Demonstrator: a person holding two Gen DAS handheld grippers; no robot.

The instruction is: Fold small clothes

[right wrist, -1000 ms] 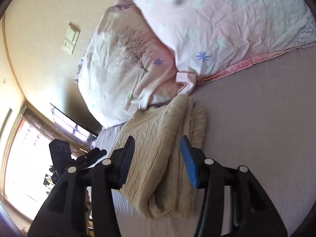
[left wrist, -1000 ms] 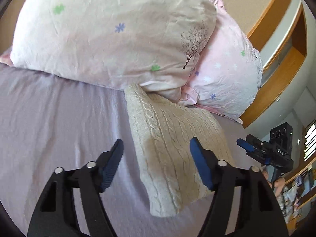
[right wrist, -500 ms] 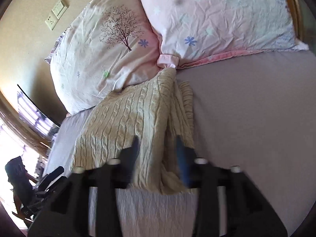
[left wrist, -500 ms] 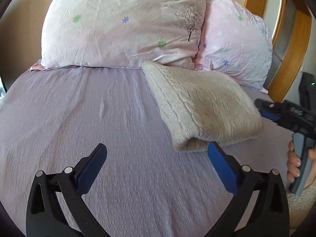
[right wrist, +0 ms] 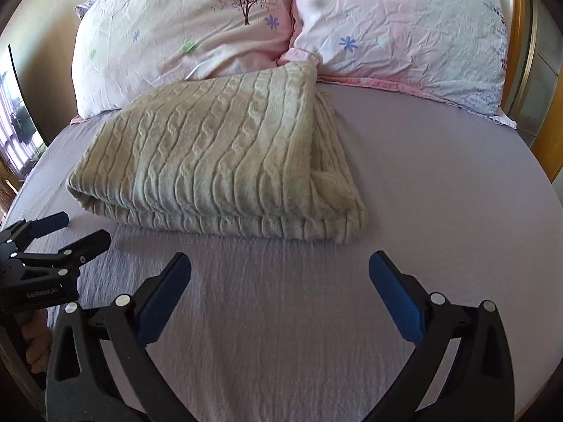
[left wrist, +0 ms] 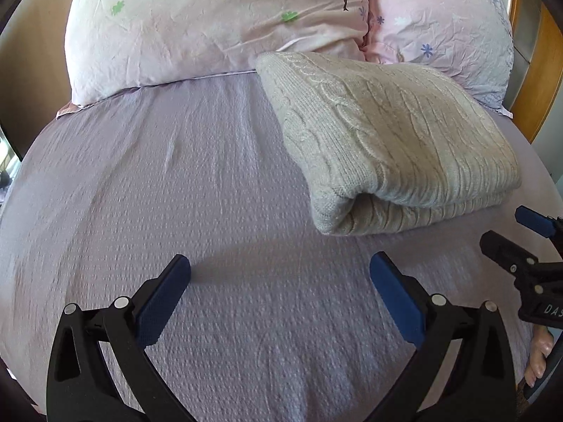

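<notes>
A cream knitted sweater [left wrist: 394,133] lay folded on the purple bed sheet [left wrist: 176,193]. Its far edge touched two flowery pillows [right wrist: 197,24] at the far end of the bed. One pillow sat on the left and the pink pillow [right wrist: 404,28] sat on the right.

The left gripper [left wrist: 279,292] was wide open and held nothing. It stayed over the sheet, near the sweater but not touching it. The right gripper [right wrist: 279,290] was wide open too, with nothing in it. It was just on the near side of the sweater.
</notes>
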